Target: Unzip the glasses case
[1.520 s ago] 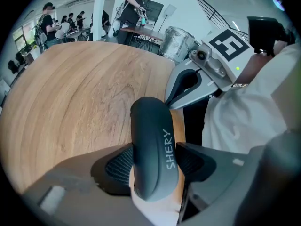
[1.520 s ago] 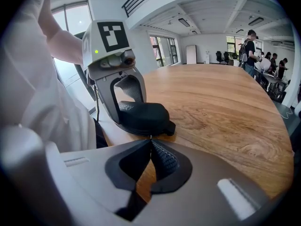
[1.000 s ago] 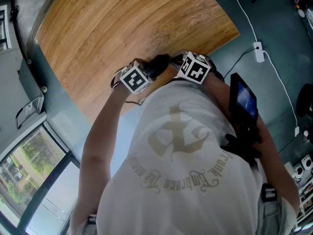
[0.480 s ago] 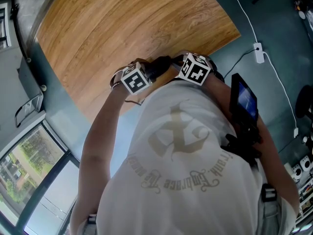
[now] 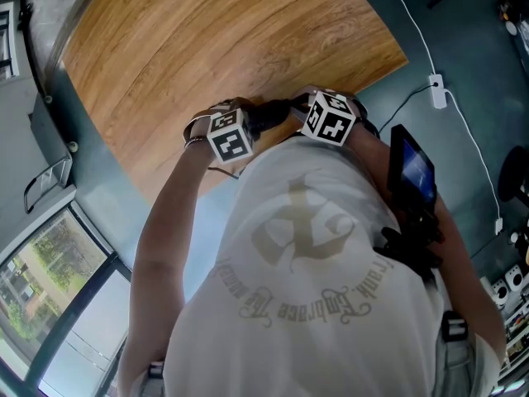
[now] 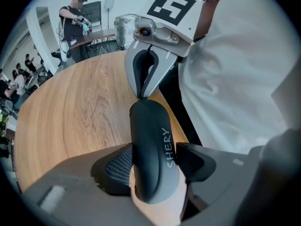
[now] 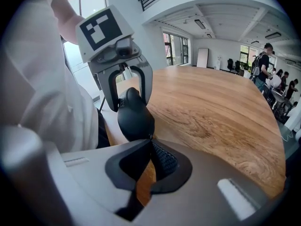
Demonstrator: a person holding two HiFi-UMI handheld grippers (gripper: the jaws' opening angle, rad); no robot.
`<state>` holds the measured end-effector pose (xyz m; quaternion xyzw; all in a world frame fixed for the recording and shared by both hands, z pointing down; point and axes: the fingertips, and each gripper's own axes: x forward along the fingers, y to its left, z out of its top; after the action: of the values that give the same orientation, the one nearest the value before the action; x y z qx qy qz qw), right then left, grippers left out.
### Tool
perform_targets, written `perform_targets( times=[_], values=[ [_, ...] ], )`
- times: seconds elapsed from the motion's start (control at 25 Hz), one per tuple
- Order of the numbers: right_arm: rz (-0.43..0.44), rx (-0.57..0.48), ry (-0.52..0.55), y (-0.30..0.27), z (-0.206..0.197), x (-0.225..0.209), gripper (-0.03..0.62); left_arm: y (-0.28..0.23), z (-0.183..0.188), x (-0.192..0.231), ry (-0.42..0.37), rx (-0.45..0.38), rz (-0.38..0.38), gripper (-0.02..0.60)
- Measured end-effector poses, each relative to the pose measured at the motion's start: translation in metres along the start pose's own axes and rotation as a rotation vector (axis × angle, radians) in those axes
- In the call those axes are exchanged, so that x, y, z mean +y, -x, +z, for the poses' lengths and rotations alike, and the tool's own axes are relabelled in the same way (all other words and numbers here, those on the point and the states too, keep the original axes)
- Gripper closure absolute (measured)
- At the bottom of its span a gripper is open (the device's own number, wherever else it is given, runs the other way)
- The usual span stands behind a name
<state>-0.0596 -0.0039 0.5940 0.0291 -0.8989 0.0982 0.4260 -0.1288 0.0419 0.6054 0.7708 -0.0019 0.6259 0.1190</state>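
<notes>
Two claws meet on one object: a dark grey, rounded hard-shell glasses case [image 6: 149,140] with pale lettering along its side. It is held over the near edge of the round wooden table [image 6: 75,117], just in front of the person's white shirt [image 6: 235,79]. Whether any part of it rests on the wood cannot be told.

The left claw [image 6: 155,166] is clamped across the body of the case, one ribbed pad on each side at about mid-length, so most of the shell sticks out beyond the jaws. The right claw [image 7: 150,142] has its jaws pressed fully together, their tips touching the narrow end of the case. That is probably where the zipper pull sits, but the tab is too small to make out, so a pinch on it is only likely.

The case looks light and stiff, so it should take a firm squeeze without denting. Its surface seems smooth and its section oval, so it could roll or slide between the pads once the zip drags on it. The best hold is across the broad middle of the shell, pads flat on the two faces and clear of the zip line. The pull is thin and needs a fingertip pinch. Since the zip curves round the end, the tug should follow that curve.
</notes>
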Motion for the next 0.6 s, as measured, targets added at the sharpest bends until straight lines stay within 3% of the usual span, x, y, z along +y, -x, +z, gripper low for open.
perform_targets(
  times=[0.12,0.2,0.4,0.6],
  values=[
    [0.002,0.013,0.051,-0.001,0.001,0.003,0.585,-0.003,0.0,-0.003,-0.057,0.022,0.005,0.282],
    [0.002,0.017,0.065,-0.002,0.001,0.002,0.585,-0.004,-0.001,-0.002,-0.055,0.024,0.014,0.282],
    [0.017,-0.017,-0.011,-0.001,0.007,-0.006,0.581,0.001,0.002,0.006,0.059,-0.044,0.02,0.281],
    [-0.054,-0.01,-0.069,0.008,-0.002,-0.025,0.579,0.004,-0.002,0.029,0.229,-0.117,0.057,0.276]
  ],
)
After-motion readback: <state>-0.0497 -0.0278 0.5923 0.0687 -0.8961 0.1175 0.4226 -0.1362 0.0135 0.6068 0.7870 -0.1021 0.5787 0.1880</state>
